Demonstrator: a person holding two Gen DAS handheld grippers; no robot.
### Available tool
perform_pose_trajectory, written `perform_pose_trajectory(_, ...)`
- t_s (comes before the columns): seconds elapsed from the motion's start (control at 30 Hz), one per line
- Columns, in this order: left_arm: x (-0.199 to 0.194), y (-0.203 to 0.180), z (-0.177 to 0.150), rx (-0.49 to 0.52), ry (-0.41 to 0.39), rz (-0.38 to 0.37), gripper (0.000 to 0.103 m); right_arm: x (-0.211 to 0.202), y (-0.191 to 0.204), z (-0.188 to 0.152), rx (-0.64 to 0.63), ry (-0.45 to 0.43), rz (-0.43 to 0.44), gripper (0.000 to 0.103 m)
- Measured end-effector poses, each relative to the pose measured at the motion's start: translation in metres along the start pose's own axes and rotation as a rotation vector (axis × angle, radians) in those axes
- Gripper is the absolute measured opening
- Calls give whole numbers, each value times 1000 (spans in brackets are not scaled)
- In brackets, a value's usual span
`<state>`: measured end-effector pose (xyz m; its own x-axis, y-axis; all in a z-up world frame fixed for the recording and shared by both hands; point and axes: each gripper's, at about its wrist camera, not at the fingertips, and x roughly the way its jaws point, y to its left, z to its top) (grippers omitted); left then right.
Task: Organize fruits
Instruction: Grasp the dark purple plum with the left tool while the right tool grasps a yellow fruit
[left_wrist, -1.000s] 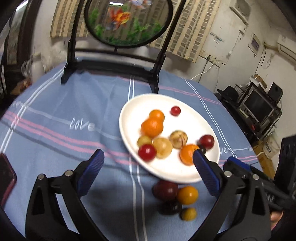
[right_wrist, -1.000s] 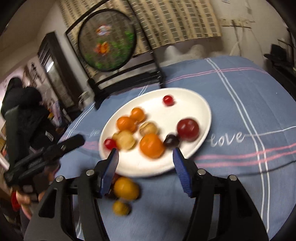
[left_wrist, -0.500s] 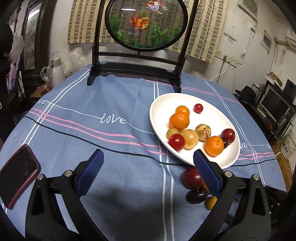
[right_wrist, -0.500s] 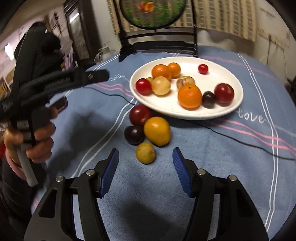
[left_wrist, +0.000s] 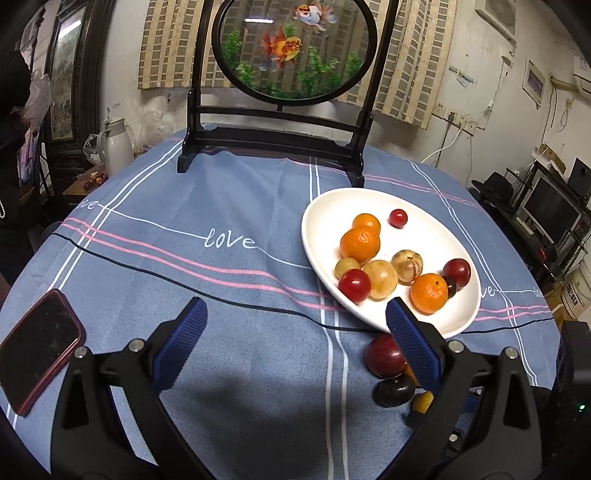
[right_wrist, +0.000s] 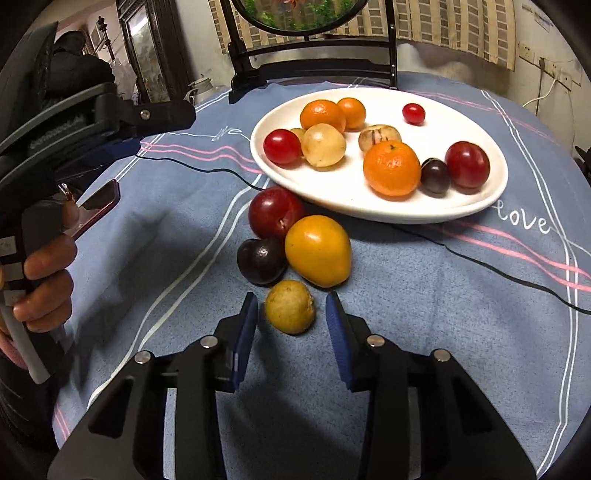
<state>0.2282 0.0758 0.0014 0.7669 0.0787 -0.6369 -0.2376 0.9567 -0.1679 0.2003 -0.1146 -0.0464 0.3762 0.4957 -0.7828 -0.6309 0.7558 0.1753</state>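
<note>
A white plate (right_wrist: 480, 92) (left_wrist: 325, 221) holds several fruits: oranges, red and dark plums, pale round fruits. On the cloth beside it lie a red plum (right_wrist: 275, 212) (left_wrist: 384, 356), a dark plum (right_wrist: 261, 260) (left_wrist: 393, 389), a large yellow-orange fruit (right_wrist: 317, 251) and a small yellow fruit (right_wrist: 290, 306) (left_wrist: 423, 400). My right gripper (right_wrist: 291, 306) is open, its fingers on either side of the small yellow fruit, not touching it. My left gripper (left_wrist: 291, 330) is open and empty above the cloth, left of the loose fruits.
A round table with a blue striped cloth (left_wrist: 184, 229). A black stand with a goldfish screen (left_wrist: 291, 48) is at the back. A red-cased phone (left_wrist: 37, 347) (right_wrist: 99, 203) lies at the left edge. The left gripper's handle (right_wrist: 92, 122) shows in the right wrist view.
My right gripper has dropped toward the small yellow fruit and narrowed around it. My left gripper has pulled back and left, away from the plate.
</note>
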Motion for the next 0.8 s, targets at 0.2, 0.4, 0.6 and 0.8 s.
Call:
perform_pose_trajectory(0.2, 3, 0, -1, -1, 8, 13, 99, -6, -3, -2, 8, -5, 18, 27)
perform_pose_trajectory(0.4, 8, -4, -5, 27, 36, 13, 99, -37, -19, 4, 84, -102, 58, 27)
perform_pose_trajectory(0.6, 14, -20, -25, 127, 132, -102, 99, -55, -44, 8, 183, -175, 22, 26)
perform_pose_trajectory(0.8, 12, -49, -49, 283, 166, -185, 90, -53, -59, 8, 242, -154, 10, 26)
